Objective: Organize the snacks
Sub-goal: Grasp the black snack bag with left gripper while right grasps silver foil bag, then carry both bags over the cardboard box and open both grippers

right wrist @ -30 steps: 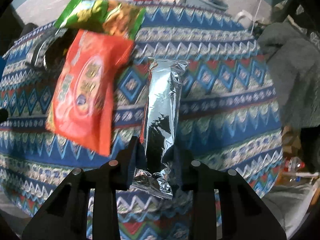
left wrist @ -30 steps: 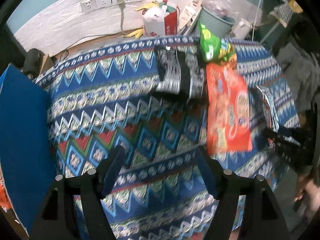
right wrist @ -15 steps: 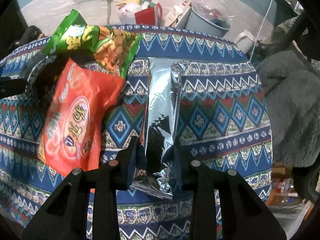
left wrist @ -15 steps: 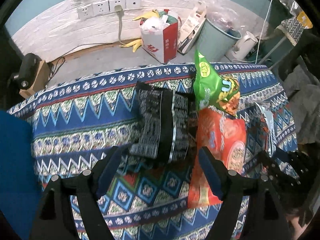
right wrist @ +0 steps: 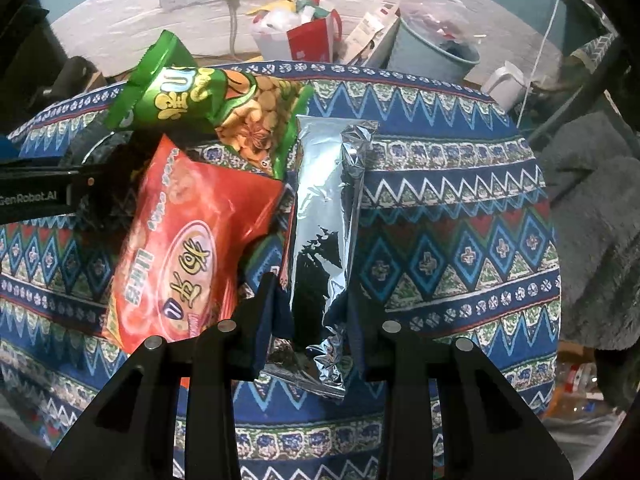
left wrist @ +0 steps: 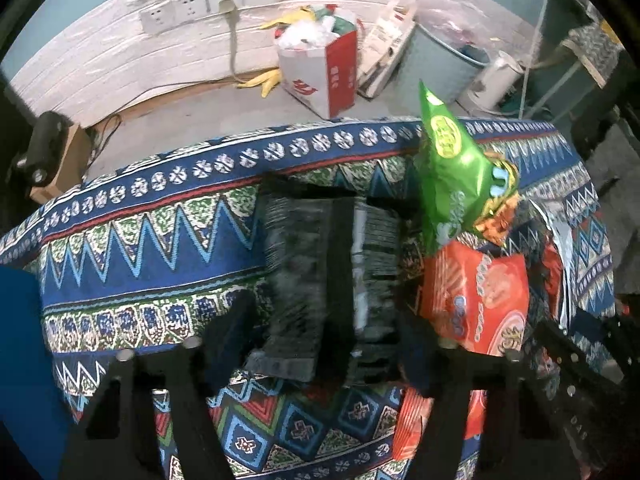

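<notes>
In the left wrist view, bare patterned cloth fills the left half of the frame, open to a pass. The black snack packet blocks the centre; the red packet and green peanut bag crowd the right. In the right wrist view, the right half of the cloth lies open beside the silver packet.

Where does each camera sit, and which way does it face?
Left wrist: on the left claw, facing forward over the black snack pack between its open fingers.
Right wrist: on the right claw, facing along the silver packet it grips.
Shared: red bag, green bag, patterned cloth.
</notes>
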Demonstrator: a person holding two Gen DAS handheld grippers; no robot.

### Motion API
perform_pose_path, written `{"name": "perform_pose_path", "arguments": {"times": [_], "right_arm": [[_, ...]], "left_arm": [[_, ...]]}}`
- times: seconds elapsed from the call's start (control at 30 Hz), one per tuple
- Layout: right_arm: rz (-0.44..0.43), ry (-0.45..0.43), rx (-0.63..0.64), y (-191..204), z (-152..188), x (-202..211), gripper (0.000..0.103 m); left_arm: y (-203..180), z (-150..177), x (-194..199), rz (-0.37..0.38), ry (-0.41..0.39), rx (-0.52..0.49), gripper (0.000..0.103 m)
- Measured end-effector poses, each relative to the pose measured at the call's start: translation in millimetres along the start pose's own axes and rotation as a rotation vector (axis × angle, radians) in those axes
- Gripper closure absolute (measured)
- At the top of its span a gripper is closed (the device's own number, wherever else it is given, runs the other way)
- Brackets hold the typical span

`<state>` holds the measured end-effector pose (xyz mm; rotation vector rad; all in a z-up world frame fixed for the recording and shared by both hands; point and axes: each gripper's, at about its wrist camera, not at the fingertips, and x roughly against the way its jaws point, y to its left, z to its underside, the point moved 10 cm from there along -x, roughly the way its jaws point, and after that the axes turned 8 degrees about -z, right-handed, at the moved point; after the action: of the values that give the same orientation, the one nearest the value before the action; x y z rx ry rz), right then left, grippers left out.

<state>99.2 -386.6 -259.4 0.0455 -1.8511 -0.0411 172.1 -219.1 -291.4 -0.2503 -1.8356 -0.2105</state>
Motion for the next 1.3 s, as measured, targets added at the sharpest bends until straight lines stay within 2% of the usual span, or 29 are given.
{"name": "perform_pose_path", "arguments": {"times": [0.1,0.43,0.73,1.3], "right_arm": [[0.002,0.002,0.002,3,1,-1,0.072],[0.007,-0.021,0.028,29,-6,15,0.072],[0.002,-0.054,0.082,65,-14,40,0.072],[-0.027,-0.110,0.170,128,-19,80,0.072]], "left_arm": [[1,4,4,-0.020,-0.018,-0.025,0.053],[15,33,29,-0.048,-0.044,-0.086,0.055],[43,55,61,-0.044,-0.055,-0.051,0.056],[90,80,139,-0.044,-0.132,0.020,0.057]]}}
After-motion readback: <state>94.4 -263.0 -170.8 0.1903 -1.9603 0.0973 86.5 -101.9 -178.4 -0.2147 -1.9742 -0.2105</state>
